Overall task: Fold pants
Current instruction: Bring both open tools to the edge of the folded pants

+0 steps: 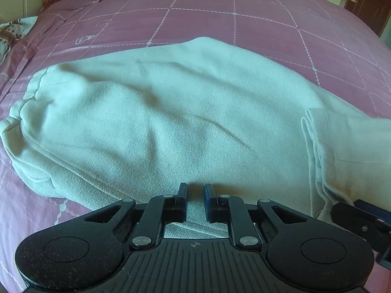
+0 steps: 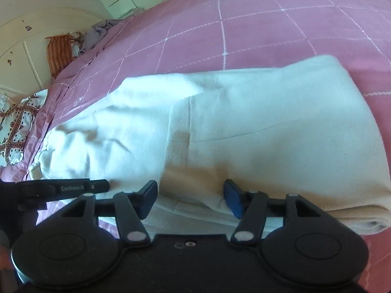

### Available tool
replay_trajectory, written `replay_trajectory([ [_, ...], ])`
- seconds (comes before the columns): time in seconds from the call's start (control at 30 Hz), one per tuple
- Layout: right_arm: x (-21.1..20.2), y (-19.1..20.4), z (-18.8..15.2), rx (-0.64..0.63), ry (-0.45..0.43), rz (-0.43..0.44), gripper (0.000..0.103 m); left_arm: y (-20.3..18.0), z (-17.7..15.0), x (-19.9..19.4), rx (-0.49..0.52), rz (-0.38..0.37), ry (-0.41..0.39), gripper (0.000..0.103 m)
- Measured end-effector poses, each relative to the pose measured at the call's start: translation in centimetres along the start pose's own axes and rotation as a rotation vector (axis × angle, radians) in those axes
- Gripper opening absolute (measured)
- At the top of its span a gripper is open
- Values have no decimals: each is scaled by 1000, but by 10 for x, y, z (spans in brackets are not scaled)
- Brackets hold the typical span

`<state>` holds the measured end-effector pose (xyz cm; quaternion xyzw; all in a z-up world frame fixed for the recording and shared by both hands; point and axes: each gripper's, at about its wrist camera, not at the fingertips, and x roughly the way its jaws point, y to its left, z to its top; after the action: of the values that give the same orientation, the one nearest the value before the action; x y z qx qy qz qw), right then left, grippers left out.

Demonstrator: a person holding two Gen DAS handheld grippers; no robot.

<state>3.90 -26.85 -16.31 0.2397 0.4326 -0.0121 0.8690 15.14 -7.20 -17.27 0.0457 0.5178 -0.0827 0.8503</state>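
White pants (image 1: 171, 122) lie across a pink bedspread (image 1: 220, 19), gathered waistband at the left and a folded-over leg layer at the right. My left gripper (image 1: 195, 193) sits at the near edge of the pants, its jaws a narrow gap apart with pants cloth showing in the gap. In the right wrist view the pants (image 2: 244, 127) fill the middle. My right gripper (image 2: 190, 191) is open wide at the near edge of the folded layer, with cloth between the jaws. The left gripper's finger (image 2: 97, 186) shows at the left.
The bedspread (image 2: 268, 24) has a white grid pattern. A patterned pillow (image 2: 14, 127) and an orange striped cushion (image 2: 58, 53) lie at the bed's left. A cream headboard (image 2: 29, 39) stands behind. A brown door (image 1: 366, 2) is at the far right.
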Motion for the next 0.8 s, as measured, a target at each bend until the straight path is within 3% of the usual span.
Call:
replay_trajectory([
  [0.1, -33, -3, 7, 43, -70, 88, 55, 1, 3, -16, -77, -132, 1, 14],
  [0.17, -58, -14, 19, 37, -156, 68, 63, -6, 6, -19, -122, -246, 41, 14],
  [0.27, -81, -47, 26, 74, -201, 28, 65, -20, 8, -17, -190, -390, 113, 19],
  [0.3, -86, -57, 25, 94, -203, 23, 65, -24, 7, -15, -207, -418, 131, 25],
  [0.37, -94, -74, 19, 130, -207, -2, 65, -35, 3, -14, -245, -434, 144, 75],
  [0.4, -95, -82, 16, 146, -213, -6, 65, -38, 1, -12, -258, -424, 135, 81],
  [0.47, -98, -94, 10, 170, -219, 1, 65, -43, -3, -6, -277, -423, 146, 81],
  [0.6, -93, -104, 0, 191, -216, 1, 65, -47, -12, -2, -368, -498, 149, 81],
  [0.73, -95, -114, -5, 223, -230, 5, 65, -52, -16, -11, -387, -541, 87, 81],
  [0.8, -97, -116, -5, 228, -239, 10, 65, -56, -18, -6, -362, -524, 97, 80],
])
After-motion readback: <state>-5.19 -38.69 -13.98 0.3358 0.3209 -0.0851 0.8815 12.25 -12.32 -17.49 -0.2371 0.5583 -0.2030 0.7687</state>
